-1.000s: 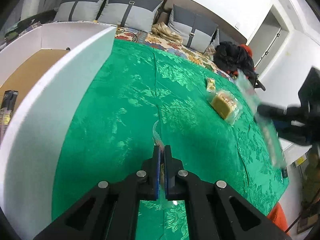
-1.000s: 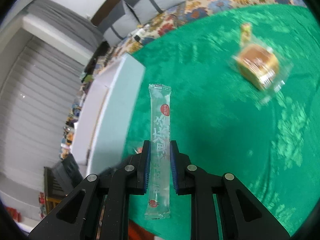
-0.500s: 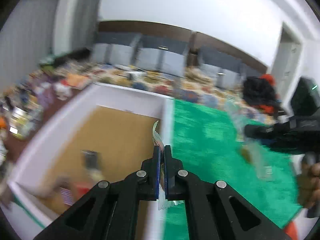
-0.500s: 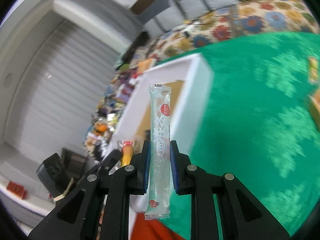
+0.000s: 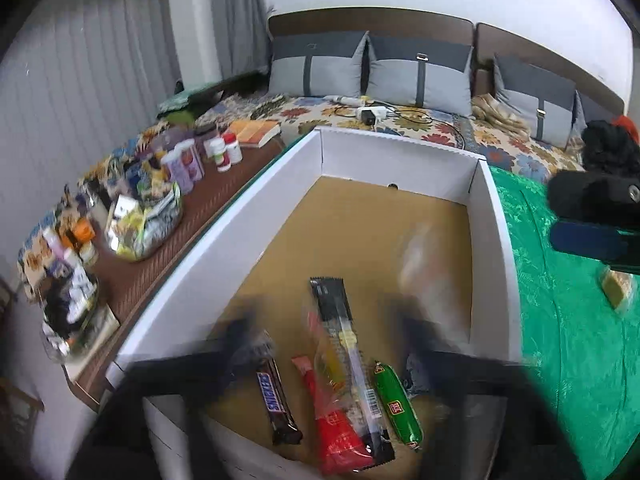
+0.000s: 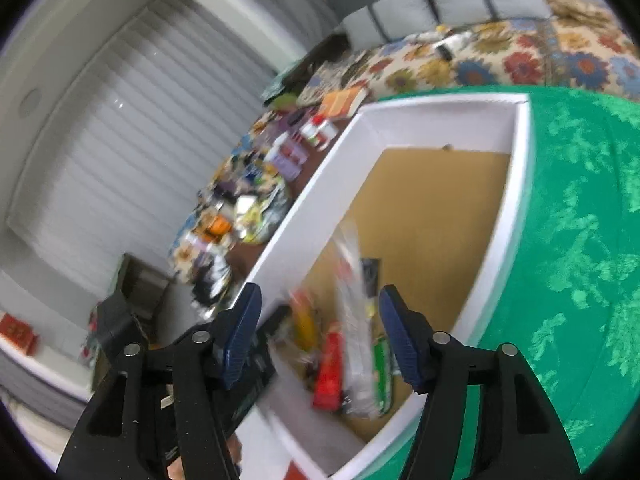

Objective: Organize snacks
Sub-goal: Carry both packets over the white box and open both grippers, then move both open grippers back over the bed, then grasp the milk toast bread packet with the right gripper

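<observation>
Both hand-held grippers, left [image 5: 328,344] & right [image 6: 320,316], just sprang apart over white box [image 5: 400,152]; clear stick pack [image 6: 352,312] released, dropping among snacks.

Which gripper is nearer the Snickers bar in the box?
Left. The left gripper hangs directly over the Snickers bar inside the white box; the right gripper is by the box's opposite long wall.
</observation>
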`<state>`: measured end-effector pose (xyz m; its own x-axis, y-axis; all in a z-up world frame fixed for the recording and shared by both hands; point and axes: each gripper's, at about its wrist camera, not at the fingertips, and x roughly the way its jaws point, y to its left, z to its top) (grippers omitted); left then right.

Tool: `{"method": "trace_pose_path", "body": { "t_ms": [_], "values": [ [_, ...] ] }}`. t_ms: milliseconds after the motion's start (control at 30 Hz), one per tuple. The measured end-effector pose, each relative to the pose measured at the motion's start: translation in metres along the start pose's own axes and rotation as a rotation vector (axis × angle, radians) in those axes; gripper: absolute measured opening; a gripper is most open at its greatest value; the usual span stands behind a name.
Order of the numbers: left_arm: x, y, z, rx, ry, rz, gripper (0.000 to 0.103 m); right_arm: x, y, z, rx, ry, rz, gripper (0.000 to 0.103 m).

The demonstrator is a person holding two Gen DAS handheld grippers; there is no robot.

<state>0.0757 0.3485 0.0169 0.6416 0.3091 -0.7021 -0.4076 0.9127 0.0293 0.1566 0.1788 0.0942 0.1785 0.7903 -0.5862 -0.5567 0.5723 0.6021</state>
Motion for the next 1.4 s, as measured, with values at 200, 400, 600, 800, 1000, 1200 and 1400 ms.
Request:
{"method": "trace_pose_path", "body": {
  "t_ms": [200,400,600,800,1000,1200,1400],
  "values": [
    [-0.017,-0.013,-0.018,-0.024,-0.047,-0.071,0.101,-0.037,-0.048,-0.041,-0.137,-0.042,-0.206,0.068],
    [-0.051,-0.073,-0.029,0.001,-0.077,-0.256,0.101,-0.098,-0.161,-0.134,-0.160,-0.044,-0.559,0.068],
    [-0.062,-0.180,-0.044,0.149,-0.034,-0.450,0.102,-0.188,-0.246,-0.194,-0.049,-0.131,-0.810,0.068],
    [0.001,-0.274,-0.088,0.278,0.143,-0.478,0.102,-0.227,-0.293,-0.211,0.029,-0.128,-0.920,0.068],
    [0.045,-0.312,-0.112,0.336,0.190,-0.418,0.102,-0.238,-0.305,-0.230,0.067,-0.171,-0.920,0.074],
    [0.061,-0.320,-0.120,0.361,0.163,-0.370,0.103,-0.240,-0.309,-0.232,0.105,-0.185,-0.918,0.082],
    [0.065,-0.320,-0.120,0.356,0.161,-0.364,0.103,-0.238,-0.310,-0.233,0.113,-0.186,-0.927,0.084]
  ]
}}
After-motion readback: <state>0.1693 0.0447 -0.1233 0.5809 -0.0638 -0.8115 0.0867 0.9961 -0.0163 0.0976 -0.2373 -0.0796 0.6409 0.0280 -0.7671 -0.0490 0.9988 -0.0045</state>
